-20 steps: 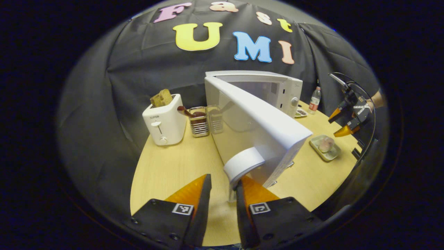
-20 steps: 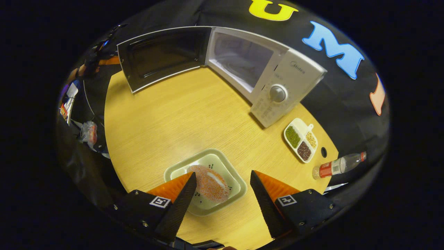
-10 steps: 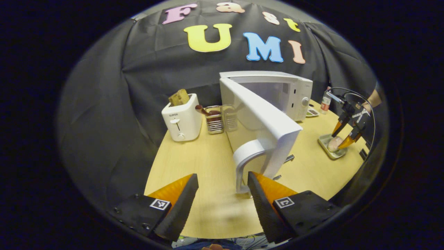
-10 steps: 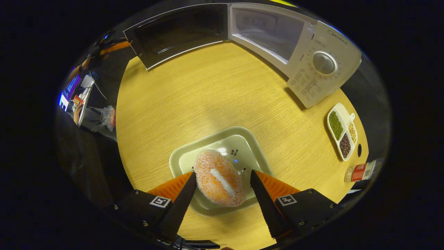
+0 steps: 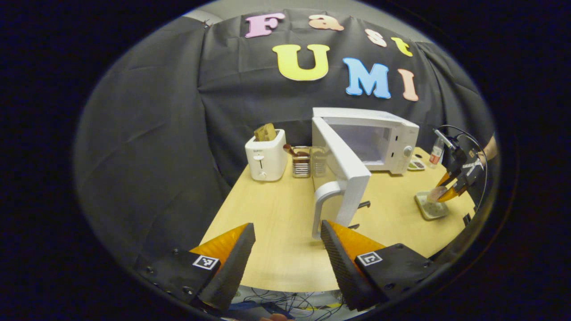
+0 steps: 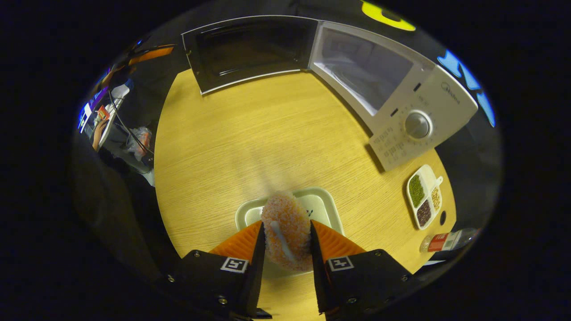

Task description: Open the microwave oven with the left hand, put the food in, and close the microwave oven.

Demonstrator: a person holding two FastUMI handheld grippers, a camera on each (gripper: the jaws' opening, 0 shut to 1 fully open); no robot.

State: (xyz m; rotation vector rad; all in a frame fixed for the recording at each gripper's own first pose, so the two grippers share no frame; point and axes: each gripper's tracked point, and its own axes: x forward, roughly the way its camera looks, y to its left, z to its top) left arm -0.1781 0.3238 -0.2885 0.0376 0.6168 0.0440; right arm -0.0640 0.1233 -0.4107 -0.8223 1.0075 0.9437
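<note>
The right gripper (image 6: 287, 249) has its jaws closed narrow on the sugared doughnut (image 6: 286, 229), held just above the square plate (image 6: 322, 203) on the worktop (image 6: 250, 138). The left gripper (image 5: 287, 254) has jaws wide and holding nothing, just short of the door handle (image 5: 322, 205) of the microwave oven (image 5: 379, 140), whose door (image 5: 343, 165) stands swung open. A toaster (image 5: 266, 155) stands to the left of the door.

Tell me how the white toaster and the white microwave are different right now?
The white toaster is the smaller, upright box, with a slice of toast poking out of its top; the white microwave is wider, and its hinged door hangs wide open. The toaster has a front lever, the microwave a round knob. Both are white and stand on the wooden table.
</note>
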